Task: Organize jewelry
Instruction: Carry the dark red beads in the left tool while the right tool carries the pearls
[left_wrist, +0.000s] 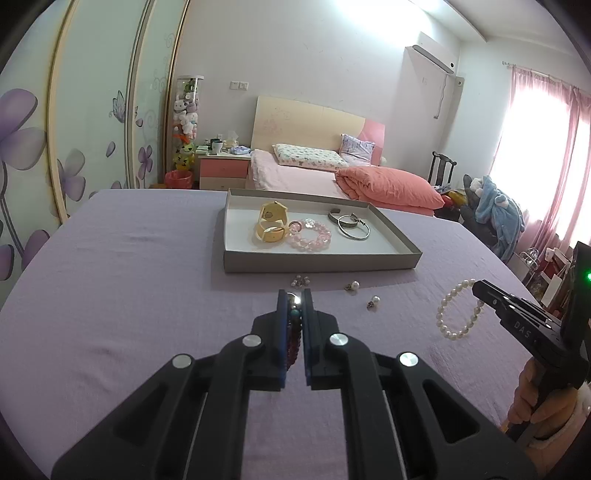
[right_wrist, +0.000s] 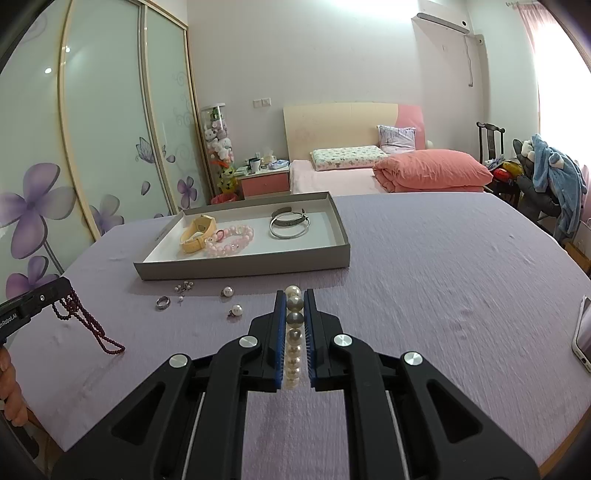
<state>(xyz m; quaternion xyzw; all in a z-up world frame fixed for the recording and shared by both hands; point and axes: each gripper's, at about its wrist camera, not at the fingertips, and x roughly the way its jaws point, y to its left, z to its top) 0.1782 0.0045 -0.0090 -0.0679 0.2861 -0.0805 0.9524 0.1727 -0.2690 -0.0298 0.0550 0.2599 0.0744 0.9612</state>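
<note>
Pearl bracelet (right_wrist: 294, 332) | round glossy beads | right gripper (right_wrist: 295, 295) clamped

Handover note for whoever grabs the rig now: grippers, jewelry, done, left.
Left gripper: shut on dark red bead string, which dangles to the cloth.
Right gripper: shut on pearl bracelet.
Tray: holds yellow watch, pink bead bracelet, silver bangles.
Left: drop both held pieces in the tray, then the loose bits in front of it: two pearl earrings, ring, small studs.
</note>
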